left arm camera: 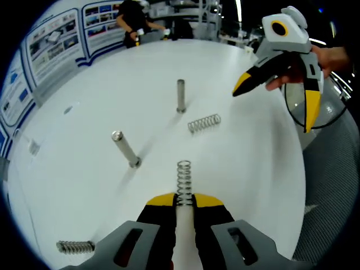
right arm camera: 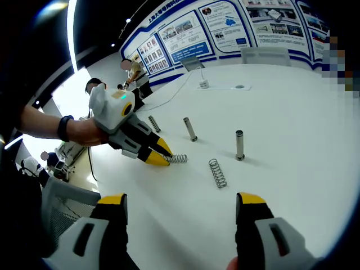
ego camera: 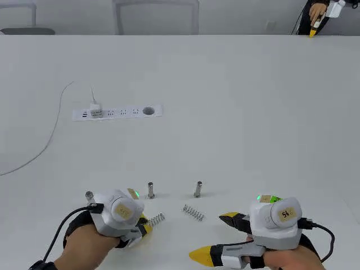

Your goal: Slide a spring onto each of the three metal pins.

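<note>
Three metal pins stand upright on the white table: one at the left (ego camera: 89,196), one in the middle (ego camera: 151,189) and one at the right (ego camera: 198,188). None carries a spring. My left gripper (ego camera: 147,228) is shut on one end of a spring (ego camera: 156,219), which sticks out forward from its yellow tips (left arm camera: 183,180). A second spring (ego camera: 193,212) lies loose in front of the right pin (right arm camera: 239,144). A third spring (left arm camera: 75,246) lies beside the left gripper. My right gripper (ego camera: 214,236) hovers open and holds nothing, with the loose spring (right arm camera: 217,172) just ahead of it.
A white power strip (ego camera: 117,112) with a plugged adapter lies further back, its cable (ego camera: 45,140) curving off left. At the far right edge a person's hand holds another yellow-tipped gripper (ego camera: 318,17). Chairs stand behind the table's far edge.
</note>
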`<state>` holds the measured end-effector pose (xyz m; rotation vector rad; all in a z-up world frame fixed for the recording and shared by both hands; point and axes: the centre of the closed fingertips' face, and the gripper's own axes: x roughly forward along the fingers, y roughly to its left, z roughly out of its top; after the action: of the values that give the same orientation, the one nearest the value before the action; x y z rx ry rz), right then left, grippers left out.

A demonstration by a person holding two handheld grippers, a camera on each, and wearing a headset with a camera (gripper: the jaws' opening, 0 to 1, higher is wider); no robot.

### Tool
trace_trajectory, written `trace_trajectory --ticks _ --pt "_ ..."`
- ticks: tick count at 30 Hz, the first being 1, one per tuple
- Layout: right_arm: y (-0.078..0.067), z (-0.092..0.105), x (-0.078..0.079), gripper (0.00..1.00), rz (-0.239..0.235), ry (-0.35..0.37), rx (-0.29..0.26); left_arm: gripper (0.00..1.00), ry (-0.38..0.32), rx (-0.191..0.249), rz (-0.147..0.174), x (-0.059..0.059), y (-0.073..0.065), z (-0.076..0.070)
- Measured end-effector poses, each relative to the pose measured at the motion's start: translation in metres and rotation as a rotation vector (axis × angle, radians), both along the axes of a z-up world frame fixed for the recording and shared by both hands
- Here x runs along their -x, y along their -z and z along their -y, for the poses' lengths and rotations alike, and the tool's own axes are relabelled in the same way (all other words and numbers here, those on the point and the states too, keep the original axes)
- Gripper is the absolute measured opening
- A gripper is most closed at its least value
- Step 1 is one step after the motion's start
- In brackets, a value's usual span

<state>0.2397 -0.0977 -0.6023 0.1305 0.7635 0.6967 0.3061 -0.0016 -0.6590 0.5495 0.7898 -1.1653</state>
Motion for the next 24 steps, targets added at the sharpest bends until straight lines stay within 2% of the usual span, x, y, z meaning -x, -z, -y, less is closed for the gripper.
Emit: trace_trajectory --ticks 8,18,24 --pt "-0.003 -0.002 0.004 0.81 0.002 -0.017 0.008 0.1 -0.029 0.002 -0.039 0.009 0.002 -0.008" --pt "-0.007 -0.002 0.008 0.82 -0.001 -0.023 0.017 0.1 -0.065 0.028 -0.047 0.025 -0.007 -0.019" --pt "-0.009 -0.01 0.01 0.81 -0.001 -0.041 0.019 0.1 -0.086 0.047 -0.059 0.036 -0.011 -0.026"
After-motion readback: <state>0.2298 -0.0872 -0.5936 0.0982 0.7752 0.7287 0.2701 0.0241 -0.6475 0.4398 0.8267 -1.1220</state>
